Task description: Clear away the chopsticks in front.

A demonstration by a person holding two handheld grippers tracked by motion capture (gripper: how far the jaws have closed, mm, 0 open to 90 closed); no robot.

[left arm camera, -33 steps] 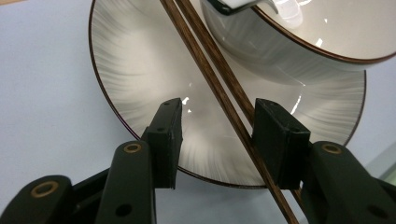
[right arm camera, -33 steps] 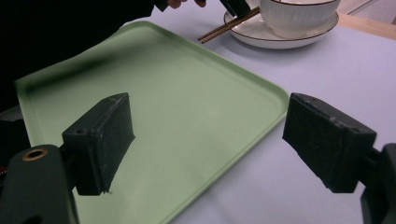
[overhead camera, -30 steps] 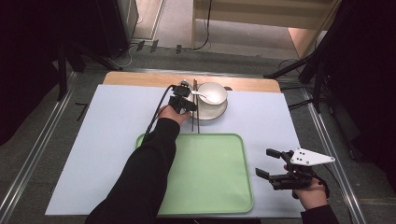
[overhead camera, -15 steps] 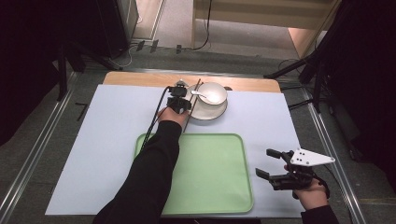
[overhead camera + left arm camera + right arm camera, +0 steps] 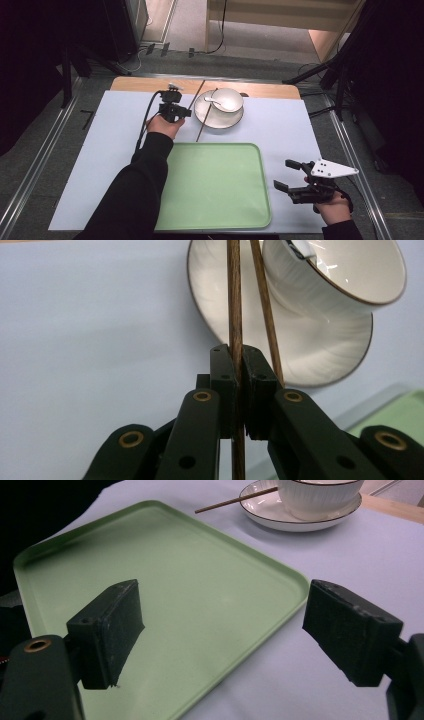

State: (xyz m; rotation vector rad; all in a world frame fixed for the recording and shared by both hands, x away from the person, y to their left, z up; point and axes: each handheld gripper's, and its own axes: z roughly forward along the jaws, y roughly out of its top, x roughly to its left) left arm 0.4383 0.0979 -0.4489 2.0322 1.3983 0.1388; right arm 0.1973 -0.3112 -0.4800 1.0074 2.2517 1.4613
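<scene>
My left gripper [image 5: 185, 111] [image 5: 238, 354] is shut on one brown chopstick [image 5: 234, 300] [image 5: 196, 95], just left of the white plate [image 5: 220, 121] [image 5: 215, 300]; its jaws have just been closing with that stick between them. A second chopstick [image 5: 204, 122] [image 5: 265, 310] lies slanted across the plate's left rim. A white bowl [image 5: 229, 100] [image 5: 345, 270] with a spoon [image 5: 214, 102] sits on the plate. My right gripper [image 5: 281, 174] [image 5: 220, 620] stands open with nothing between its pads, right of the green tray [image 5: 215, 185] [image 5: 175, 555].
A pale blue mat [image 5: 110, 145] covers the table, with a wooden strip [image 5: 260, 90] along its far edge. The plate [image 5: 280, 517] and bowl [image 5: 320, 495] stand beyond the tray's far corner. The left sleeve [image 5: 135, 195] crosses the tray's left side.
The left gripper was at the plate's left rim and has shifted left and lifted a little, with one chopstick now clamped in its jaws. The right gripper has stayed put.
</scene>
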